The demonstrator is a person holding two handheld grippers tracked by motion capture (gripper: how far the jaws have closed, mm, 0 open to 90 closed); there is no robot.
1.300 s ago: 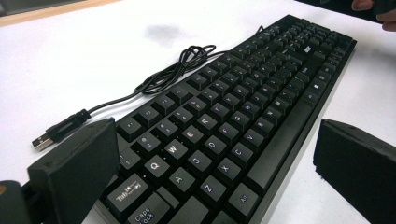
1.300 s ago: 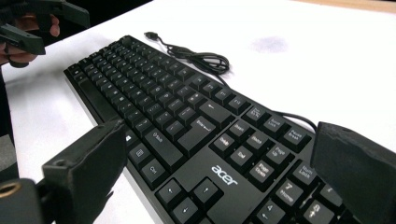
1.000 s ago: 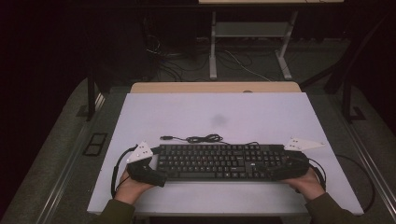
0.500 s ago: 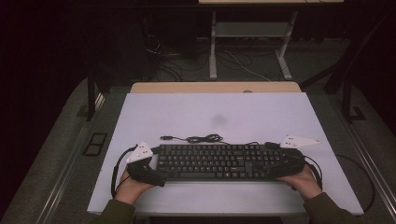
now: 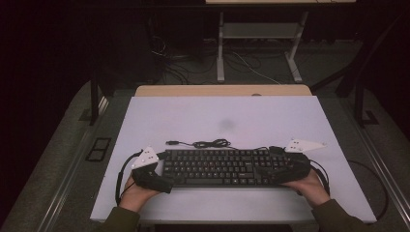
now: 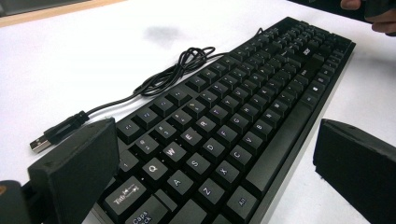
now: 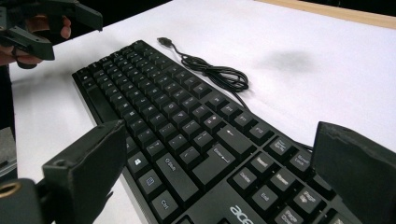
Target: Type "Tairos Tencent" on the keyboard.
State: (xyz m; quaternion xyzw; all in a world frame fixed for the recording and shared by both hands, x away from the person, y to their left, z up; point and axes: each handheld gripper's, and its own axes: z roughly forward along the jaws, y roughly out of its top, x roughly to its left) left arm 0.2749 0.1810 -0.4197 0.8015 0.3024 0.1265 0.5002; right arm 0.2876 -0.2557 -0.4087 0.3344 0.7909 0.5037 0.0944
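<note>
A black keyboard (image 5: 217,166) lies across the near part of the white table (image 5: 217,111). Its bundled cable (image 5: 208,143) rests just behind it, ending in a USB plug (image 6: 42,140). My left gripper (image 5: 157,175) is open at the keyboard's left end; in the left gripper view (image 6: 215,140) its jaws straddle the Tab and Caps Lock corner. My right gripper (image 5: 278,166) is open at the right end; in the right gripper view (image 7: 219,135) its jaws stand either side of the keys (image 7: 187,126). The left gripper (image 7: 42,23) also appears far off there.
A faint grey smudge (image 5: 226,124) marks the table's middle. A wooden strip (image 5: 222,90) runs along the far edge. Beyond it stand another desk's white legs (image 5: 221,53) and loose floor cables (image 5: 251,63). Gripper cables loop off both table sides.
My right gripper has slid a little left and away, further over the keyboard's right end. The left gripper and the keyboard have stayed put.
</note>
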